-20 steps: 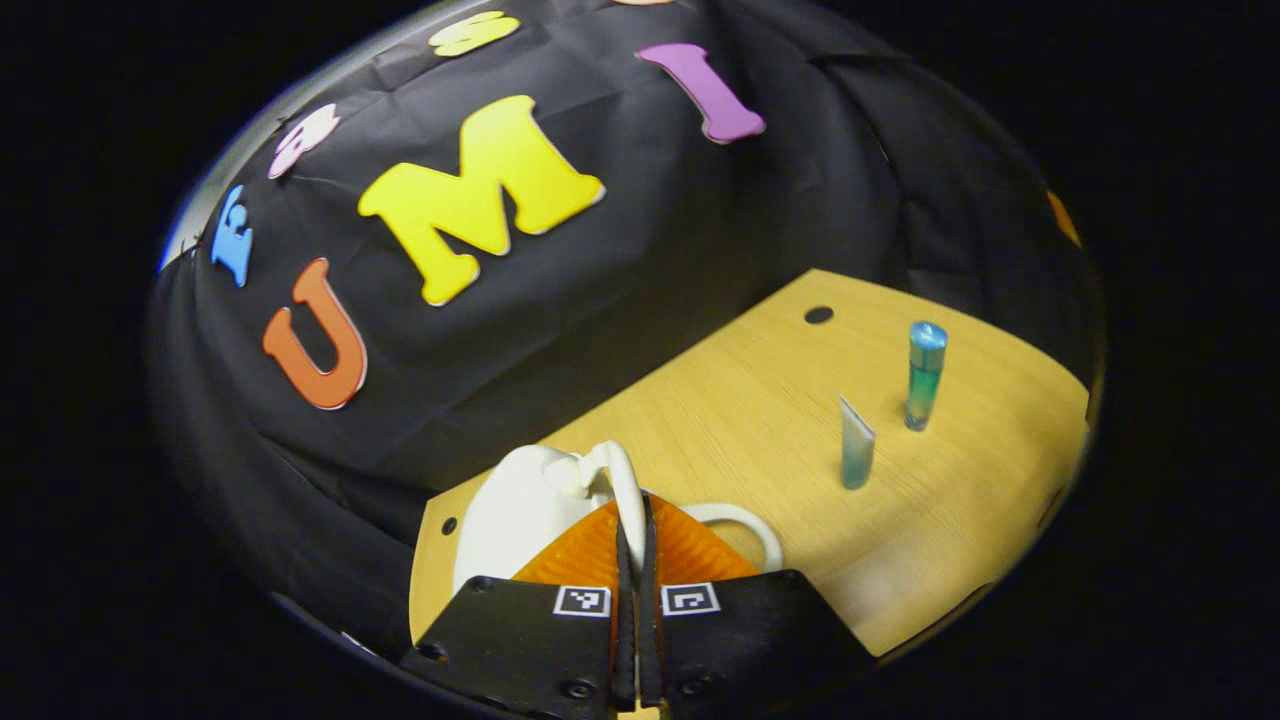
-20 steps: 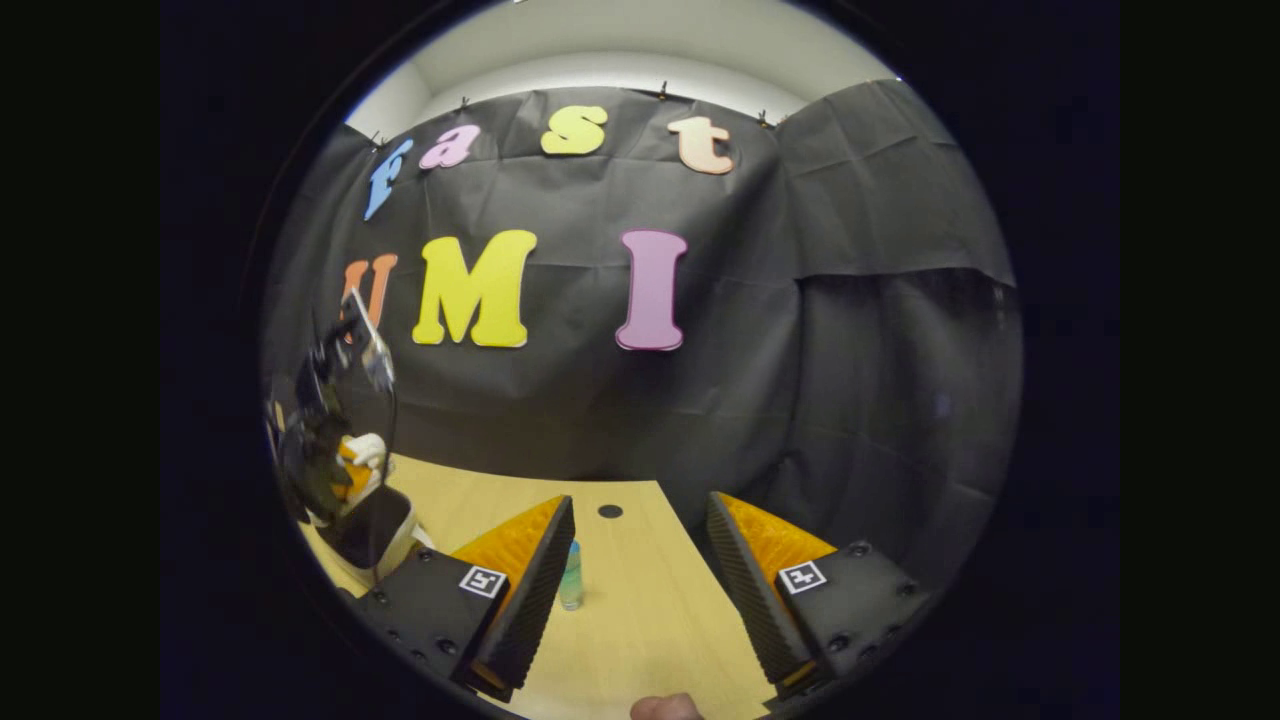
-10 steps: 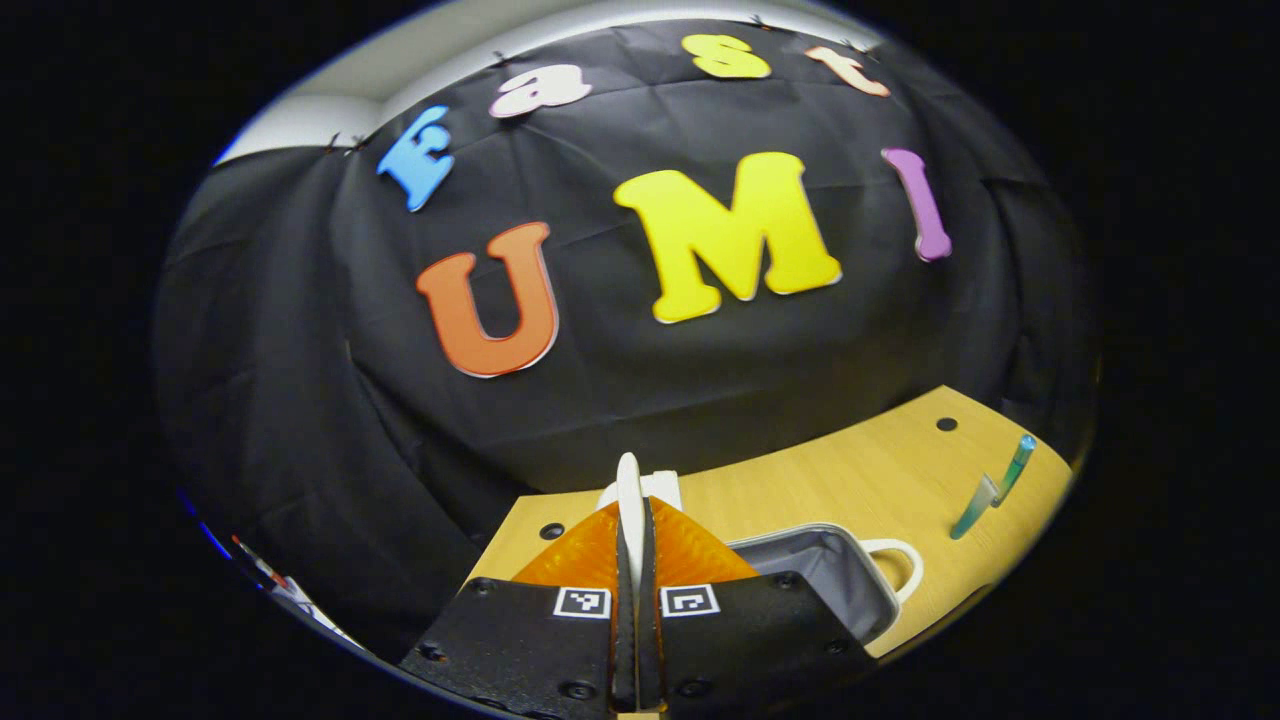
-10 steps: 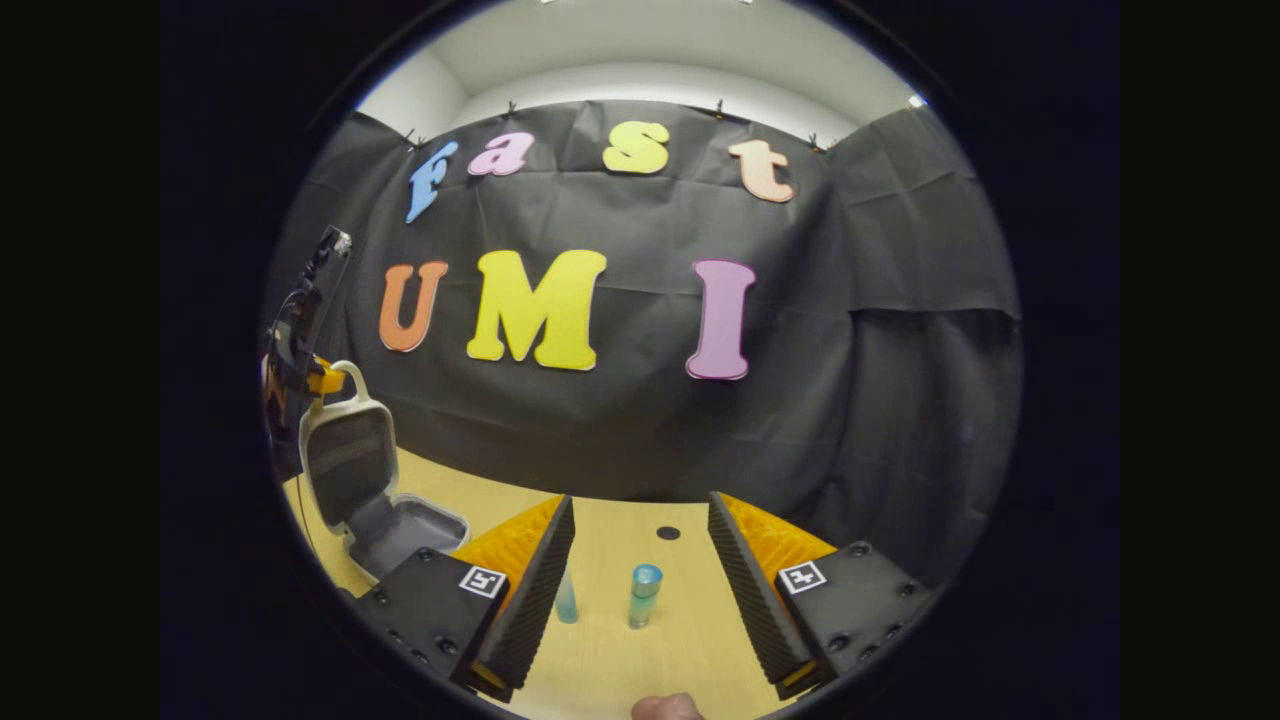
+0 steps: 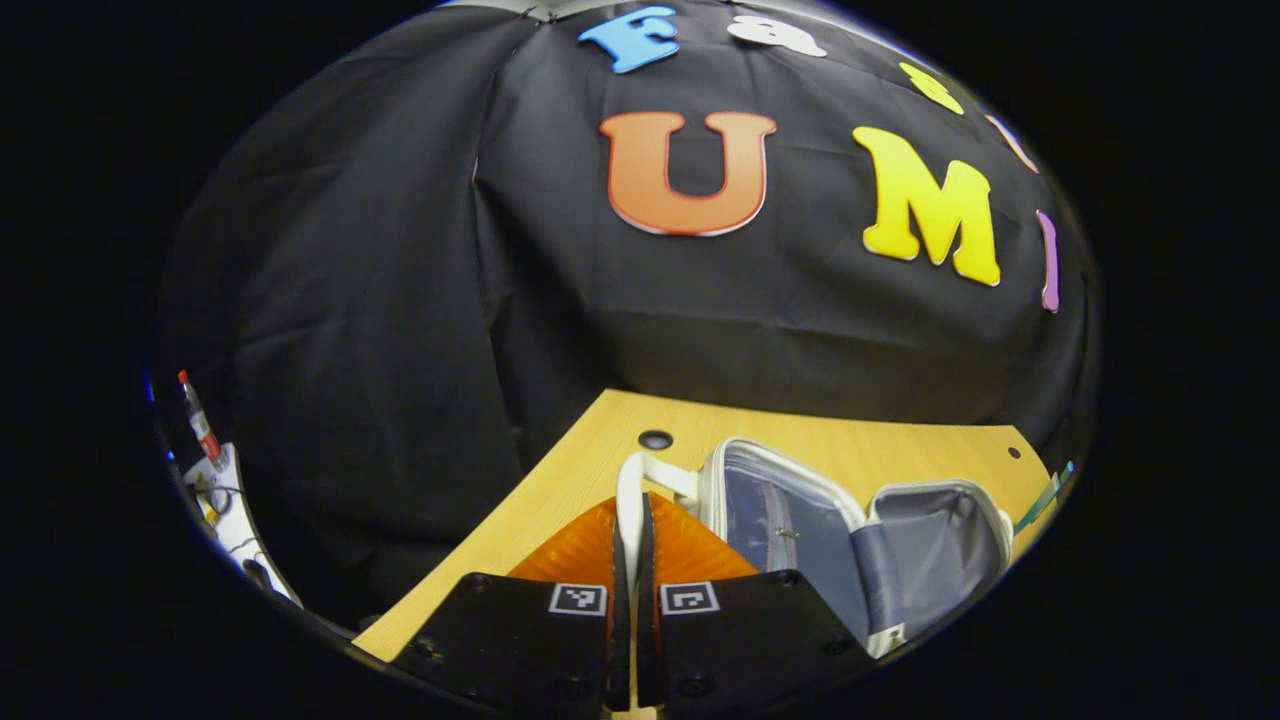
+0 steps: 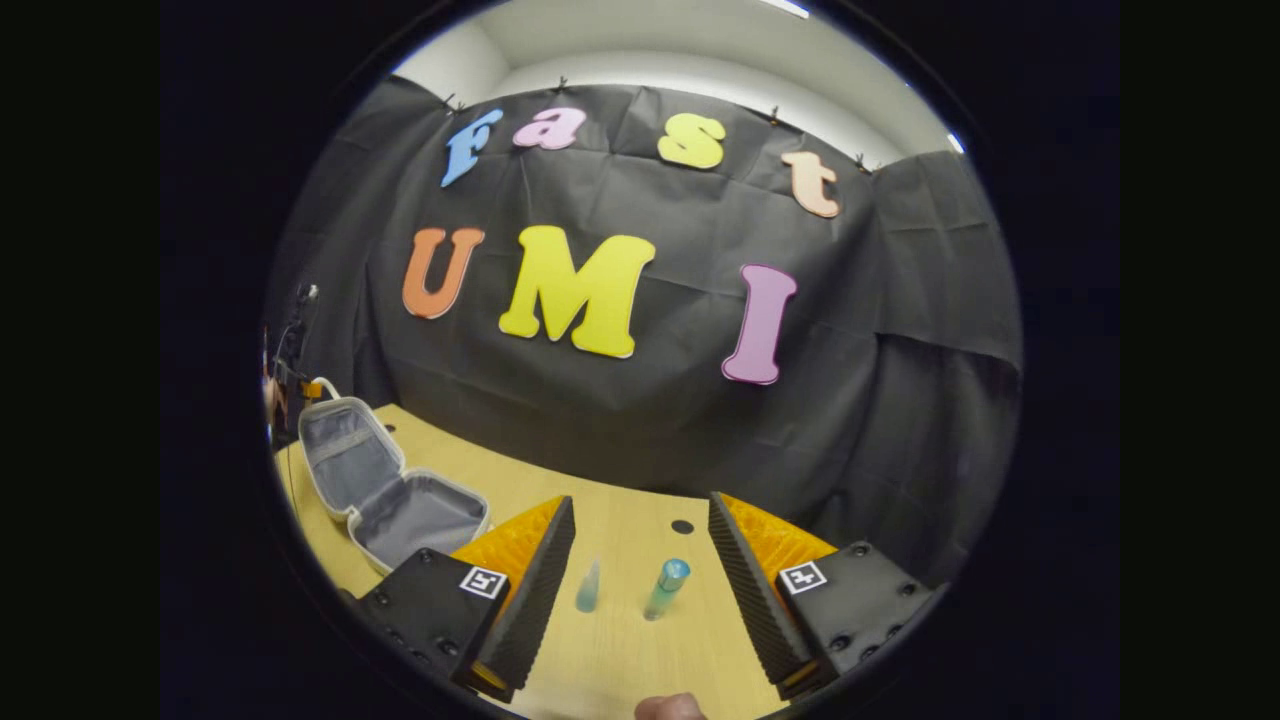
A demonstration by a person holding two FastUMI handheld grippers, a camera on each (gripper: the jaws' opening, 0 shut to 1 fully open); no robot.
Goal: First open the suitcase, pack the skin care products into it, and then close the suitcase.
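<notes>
On the wooden table (image 6: pixel 620 660), toward its left end, the white suitcase (image 6: pixel 385 495) lies open with its grey lining showing; the lid (image 6: pixel 340 460) is tipped back past upright. The left gripper (image 5: pixel 630 510) has its fingers pressed together on the lid's white handle (image 5: pixel 628 490). Well to the right of the case stand two skin care products, apart from each other: a small pale tube (image 6: pixel 588 590) and a blue-capped bottle (image 6: pixel 667 588) that leans slightly. The right gripper (image 6: pixel 640 590) hovers near them with its fingers spread wide, gripping nothing. Black cloth backs the booth.
</notes>
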